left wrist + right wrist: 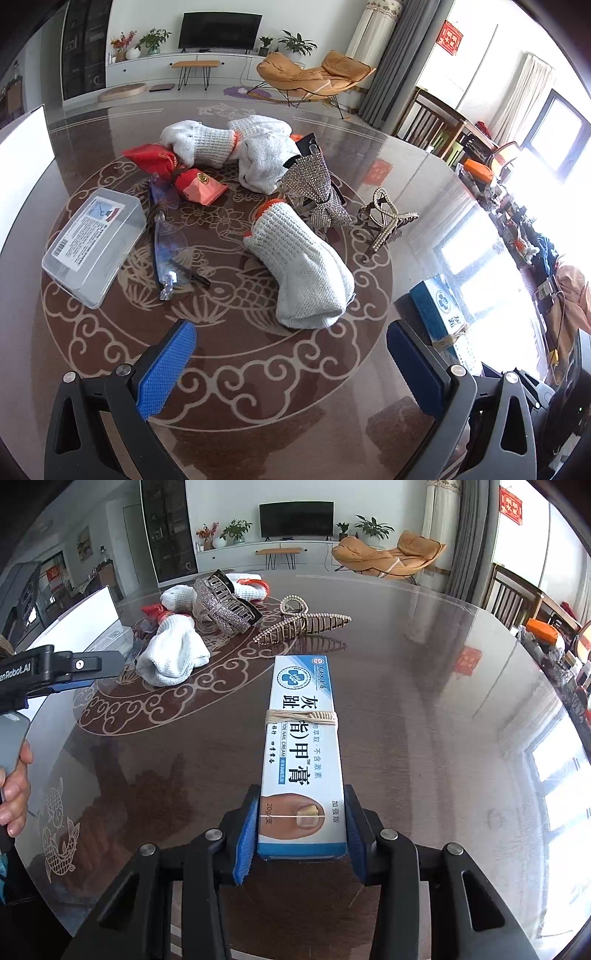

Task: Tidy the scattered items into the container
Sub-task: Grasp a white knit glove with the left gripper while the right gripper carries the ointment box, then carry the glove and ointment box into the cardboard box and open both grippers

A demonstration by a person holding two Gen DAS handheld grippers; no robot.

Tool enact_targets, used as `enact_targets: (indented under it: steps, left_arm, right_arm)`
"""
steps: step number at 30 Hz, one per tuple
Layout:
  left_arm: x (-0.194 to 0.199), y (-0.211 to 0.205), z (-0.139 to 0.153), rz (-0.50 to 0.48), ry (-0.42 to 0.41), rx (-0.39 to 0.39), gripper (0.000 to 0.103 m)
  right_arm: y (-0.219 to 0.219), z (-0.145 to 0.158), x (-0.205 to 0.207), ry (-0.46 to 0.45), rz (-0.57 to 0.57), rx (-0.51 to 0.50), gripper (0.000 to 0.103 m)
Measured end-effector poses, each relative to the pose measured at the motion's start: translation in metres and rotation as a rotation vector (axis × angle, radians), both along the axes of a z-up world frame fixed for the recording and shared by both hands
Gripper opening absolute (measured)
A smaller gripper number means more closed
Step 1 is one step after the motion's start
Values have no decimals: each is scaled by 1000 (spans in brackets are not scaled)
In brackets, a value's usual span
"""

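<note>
My right gripper (301,834) is shut on the near end of a long blue-and-white nail cream box (303,738) bound with a rubber band; the box also shows at the right in the left wrist view (439,314). My left gripper (291,365) stands open above the table with nothing between its blue pads (166,365). Just beyond it lies a white knitted glove (299,269). Further off are more white gloves (221,144), red candy packets (173,170), a clear plastic box (92,243), glasses (170,251), a rhinestone bow clip (317,188) and a pearl hair claw (388,218).
The items lie on a glossy dark round table (424,720) with a pale inlaid pattern. A white upright panel (22,158) stands at the table's left edge. A hand (14,786) holds the left gripper's handle. Chairs and cluttered shelves stand to the right.
</note>
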State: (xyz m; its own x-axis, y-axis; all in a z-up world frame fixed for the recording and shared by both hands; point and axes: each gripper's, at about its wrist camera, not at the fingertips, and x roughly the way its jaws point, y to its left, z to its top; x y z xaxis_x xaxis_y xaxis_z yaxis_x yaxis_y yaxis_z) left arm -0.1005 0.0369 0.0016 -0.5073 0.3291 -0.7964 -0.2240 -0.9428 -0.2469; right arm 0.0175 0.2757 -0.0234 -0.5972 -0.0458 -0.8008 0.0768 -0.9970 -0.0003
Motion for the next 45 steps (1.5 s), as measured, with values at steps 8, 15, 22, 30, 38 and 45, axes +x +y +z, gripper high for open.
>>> enact_targets:
  steps: [8, 15, 22, 30, 38, 45]
  left_arm:
    - [-55, 39, -23, 75, -80, -77, 103]
    - [-35, 36, -18, -3, -33, -25, 34]
    - [15, 22, -17, -80, -47, -25, 34]
    - [75, 10, 11, -118, 27, -59, 33]
    - [100, -10, 57, -70, 150, -123, 33]
    - [106, -31, 77, -16, 220, -167, 33]
  right_arm:
    - [3, 1, 5, 38, -6, -37, 42]
    - [9, 3, 4, 27, -2, -91, 44]
    - [-2, 3, -33, -44, 25, -13, 59]
    - [-13, 23, -17, 9, 38, -83, 42]
    - [-34, 59, 8, 87, 54, -117, 42]
    - [-52, 75, 14, 104, 82, -109, 42]
